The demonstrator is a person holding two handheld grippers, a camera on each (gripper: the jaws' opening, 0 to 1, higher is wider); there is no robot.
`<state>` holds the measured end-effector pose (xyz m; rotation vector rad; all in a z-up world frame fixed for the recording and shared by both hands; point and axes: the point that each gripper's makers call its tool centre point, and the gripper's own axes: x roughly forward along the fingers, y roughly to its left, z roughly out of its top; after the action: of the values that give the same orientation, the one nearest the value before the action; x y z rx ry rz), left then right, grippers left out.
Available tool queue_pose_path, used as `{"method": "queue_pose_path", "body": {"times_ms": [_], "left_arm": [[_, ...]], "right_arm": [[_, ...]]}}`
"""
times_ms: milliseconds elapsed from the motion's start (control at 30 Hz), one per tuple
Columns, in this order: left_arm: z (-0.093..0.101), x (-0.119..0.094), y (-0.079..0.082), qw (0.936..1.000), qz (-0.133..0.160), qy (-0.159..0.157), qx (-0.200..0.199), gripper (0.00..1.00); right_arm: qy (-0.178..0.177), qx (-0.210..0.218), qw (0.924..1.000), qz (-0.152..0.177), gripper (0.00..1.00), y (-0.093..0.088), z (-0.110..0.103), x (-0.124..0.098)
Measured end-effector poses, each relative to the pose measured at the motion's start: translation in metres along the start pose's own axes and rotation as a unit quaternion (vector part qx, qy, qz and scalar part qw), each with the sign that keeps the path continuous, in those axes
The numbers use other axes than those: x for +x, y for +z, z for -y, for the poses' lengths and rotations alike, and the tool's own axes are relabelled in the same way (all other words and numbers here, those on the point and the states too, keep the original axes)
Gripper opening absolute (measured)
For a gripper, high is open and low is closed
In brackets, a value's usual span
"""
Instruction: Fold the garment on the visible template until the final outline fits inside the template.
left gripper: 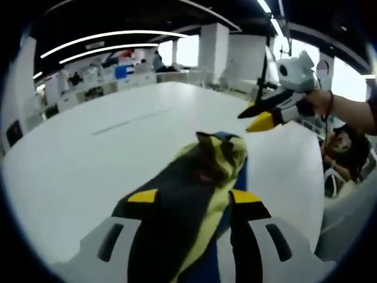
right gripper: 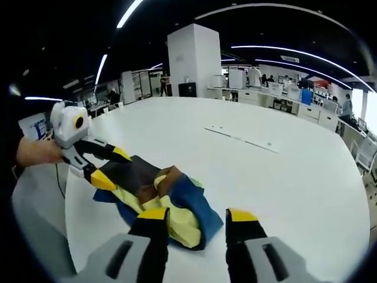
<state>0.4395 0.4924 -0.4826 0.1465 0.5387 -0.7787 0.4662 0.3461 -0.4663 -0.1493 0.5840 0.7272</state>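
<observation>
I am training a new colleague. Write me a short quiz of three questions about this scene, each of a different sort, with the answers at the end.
1. True or false: the garment lies flat and neatly folded on the white table.
2. Which colours does the garment show? A) black, yellow and blue; B) red and green; C) white all over.
3. Short answer: in the right gripper view, are the jaws of the right gripper open or shut?

Key
1. False: it lies bunched in a heap.
2. A.
3. Open: the two jaws stand well apart.
</observation>
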Motion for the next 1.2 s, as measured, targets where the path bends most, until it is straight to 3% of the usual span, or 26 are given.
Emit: {"method": "queue_pose_path", "body": {"times_ms": [267, 567, 733, 933, 1033, 1200], "left_arm": [[0.000, 0.017, -0.010, 0.9994, -0.027, 0.005, 0.022, 0.41], [-0.005, 0.029, -0.011, 0.9988, -0.033, 0.013, 0.033, 0.35], [-0.004, 0.031, -0.010, 0.9988, -0.032, 0.010, 0.036, 0.25], [0.000, 0.033, -0.008, 0.9995, -0.028, 0.001, 0.018, 0.01], [0.001, 0.034, -0.008, 0.9992, -0.028, 0.003, 0.028, 0.00], [0.000, 0.033, -0.007, 0.9996, -0.026, 0.002, 0.009, 0.00]], "right_arm": [[0.013, -0.001, 0.9998, -0.016, 0.28, -0.009, -0.001, 0.013], [0.020, -0.002, 0.9993, -0.031, 0.18, -0.017, -0.001, 0.025], [0.015, -0.002, 0.9995, -0.029, 0.12, -0.017, 0.000, 0.028], [0.009, -0.003, 0.9997, -0.024, 0.00, -0.014, 0.001, 0.028], [0.007, -0.006, 0.9997, -0.022, 0.00, -0.013, 0.002, 0.027], [0.001, -0.006, 0.9996, -0.026, 0.00, -0.014, 0.006, 0.024]]}}
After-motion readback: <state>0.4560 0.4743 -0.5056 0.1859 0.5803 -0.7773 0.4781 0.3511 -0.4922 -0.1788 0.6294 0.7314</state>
